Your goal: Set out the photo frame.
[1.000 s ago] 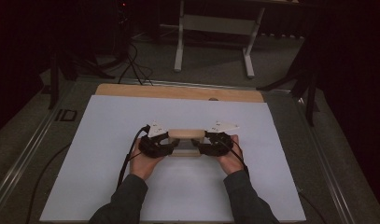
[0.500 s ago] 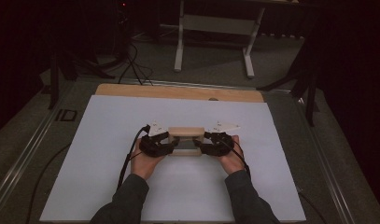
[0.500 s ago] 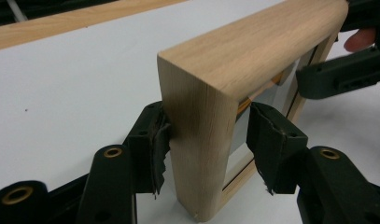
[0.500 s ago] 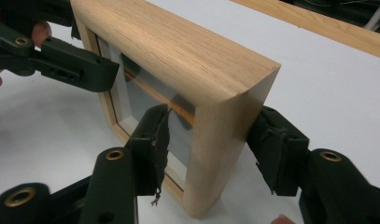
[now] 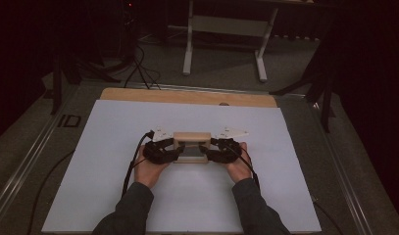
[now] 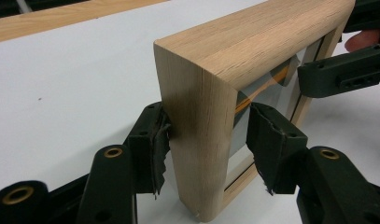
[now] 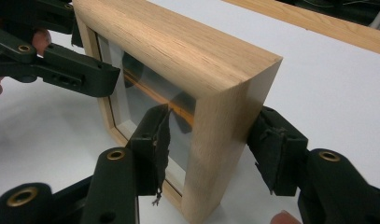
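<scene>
I hold the upright light-oak picture frame [image 5: 190, 145] on the white table [image 5: 113, 137], left gripper [image 6: 206, 137] and right gripper [image 7: 211, 140] clamping opposite ends; next I'd likely lift it, keeping both level.

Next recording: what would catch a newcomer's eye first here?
A deep wooden picture frame stands upright at the middle of the white table, glass pane toward the person. The left gripper and right gripper straddle its two ends, jaws around the wood. Each hand comes in from the near edge.
</scene>
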{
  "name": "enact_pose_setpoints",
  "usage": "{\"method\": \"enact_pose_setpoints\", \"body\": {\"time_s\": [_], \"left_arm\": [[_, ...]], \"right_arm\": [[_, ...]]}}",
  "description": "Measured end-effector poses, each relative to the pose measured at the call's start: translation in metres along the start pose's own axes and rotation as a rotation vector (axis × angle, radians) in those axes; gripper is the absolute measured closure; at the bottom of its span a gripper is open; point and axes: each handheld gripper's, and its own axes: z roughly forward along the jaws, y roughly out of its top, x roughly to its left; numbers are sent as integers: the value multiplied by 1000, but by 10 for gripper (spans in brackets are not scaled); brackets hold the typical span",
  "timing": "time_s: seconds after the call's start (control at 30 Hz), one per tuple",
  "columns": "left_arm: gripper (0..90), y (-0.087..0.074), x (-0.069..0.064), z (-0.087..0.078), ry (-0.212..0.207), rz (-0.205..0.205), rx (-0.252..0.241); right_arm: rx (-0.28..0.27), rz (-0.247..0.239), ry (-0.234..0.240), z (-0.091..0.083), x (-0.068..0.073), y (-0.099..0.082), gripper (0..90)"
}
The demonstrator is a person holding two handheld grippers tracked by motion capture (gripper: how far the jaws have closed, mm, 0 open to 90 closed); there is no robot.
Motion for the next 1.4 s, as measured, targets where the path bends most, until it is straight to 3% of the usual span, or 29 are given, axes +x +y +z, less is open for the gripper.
{"method": "enact_pose_setpoints", "body": {"time_s": [0.43,0.67,1.07,1.4], "left_arm": [[477,-1,7,4,-11,-50,-12],[418,-4,5,12,10,-32,35],[362,-4,8,9,30,-63,20],[352,-3,8,0,39,-39,38]], "right_arm": [[23,-1,-18,8,1,4,469],[44,3,-19,11,-1,3,442],[57,21,-33,12,-4,1,354],[88,9,-37,7,-2,1,303]]}}
